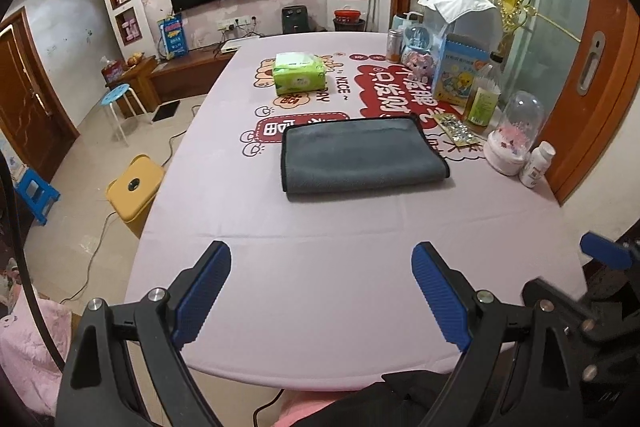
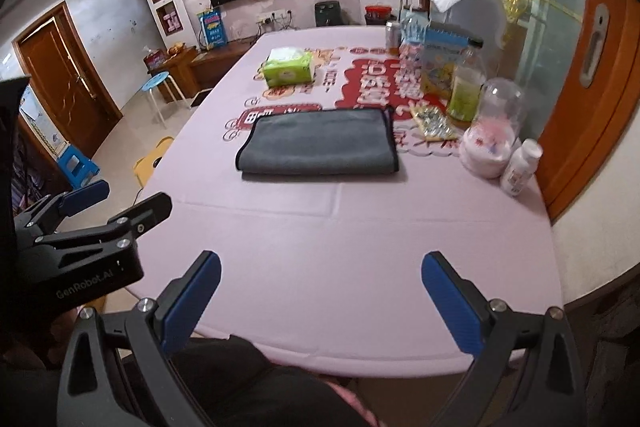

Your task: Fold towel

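The left gripper (image 1: 322, 291), a black clamp with ribbed blue pads, hangs over the near edge of the table with its jaws spread wide and nothing between them; the right gripper (image 2: 320, 301), built the same, floats beside it just as released and just as empty. From where they hover, the grey folded microfibre towel with dark piping (image 1: 362, 155) lies at twelve o'clock, flat on the pale pink printed tablecloth (image 1: 312, 259), well apart from both sets of pads, its folded side toward the grippers. Off the table at nine o'clock a yellow plastic stool (image 1: 134, 189) stands on the tiled floor. Beyond the towel, around eleven o'clock, sits a green soft pack of tissues (image 1: 298, 73). Swinging toward two o'clock, a cluster crowds the table's right side: a tall bottle of yellowish liquid with a green label (image 1: 484, 95), a flat patterned foil packet (image 1: 456, 129) just beside the towel's far right corner, a clear glass dome on a white base with pink flowers inside (image 1: 514, 135), and a small white pill bottle (image 1: 536, 163) nearest the wall.
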`<state>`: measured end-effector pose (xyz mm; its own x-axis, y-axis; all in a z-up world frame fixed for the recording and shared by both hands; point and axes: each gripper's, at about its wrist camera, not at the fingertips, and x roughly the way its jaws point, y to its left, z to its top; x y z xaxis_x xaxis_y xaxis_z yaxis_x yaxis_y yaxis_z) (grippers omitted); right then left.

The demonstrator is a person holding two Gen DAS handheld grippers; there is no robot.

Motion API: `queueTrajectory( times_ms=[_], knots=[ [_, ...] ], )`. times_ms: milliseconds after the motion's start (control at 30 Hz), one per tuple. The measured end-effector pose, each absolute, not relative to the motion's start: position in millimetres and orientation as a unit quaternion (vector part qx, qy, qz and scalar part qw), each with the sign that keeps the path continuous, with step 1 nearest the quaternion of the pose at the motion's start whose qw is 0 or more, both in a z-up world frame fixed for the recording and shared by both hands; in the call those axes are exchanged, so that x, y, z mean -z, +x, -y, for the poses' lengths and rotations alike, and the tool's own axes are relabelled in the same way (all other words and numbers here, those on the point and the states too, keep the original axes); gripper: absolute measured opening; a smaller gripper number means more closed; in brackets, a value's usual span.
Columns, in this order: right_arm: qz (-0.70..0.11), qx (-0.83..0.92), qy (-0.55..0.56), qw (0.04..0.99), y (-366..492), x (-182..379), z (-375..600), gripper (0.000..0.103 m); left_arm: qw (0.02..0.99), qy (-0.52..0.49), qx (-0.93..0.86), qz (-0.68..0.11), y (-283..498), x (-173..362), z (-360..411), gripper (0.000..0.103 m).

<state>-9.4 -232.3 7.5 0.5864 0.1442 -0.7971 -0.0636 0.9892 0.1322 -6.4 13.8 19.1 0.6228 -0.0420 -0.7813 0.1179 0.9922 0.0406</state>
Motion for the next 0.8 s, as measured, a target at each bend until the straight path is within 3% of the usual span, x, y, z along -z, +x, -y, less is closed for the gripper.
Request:
queueTrajectory(
  times_ms=[500, 800],
  knots=[
    [-0.479, -0.046, 0.040, 0.876, -0.8, 9.1, 226.6, 0.101, 0.900, 0.038, 0.020, -0.433, -1.2, -8.1, -11.1, 0.092],
    [-0.478, -0.042, 0.043, 0.876, 1.5, 10.2, 231.2, 0.101, 0.902, 0.043, 0.021, -0.429, 2.2, -7.9, -1.9, 0.101]
  ],
)
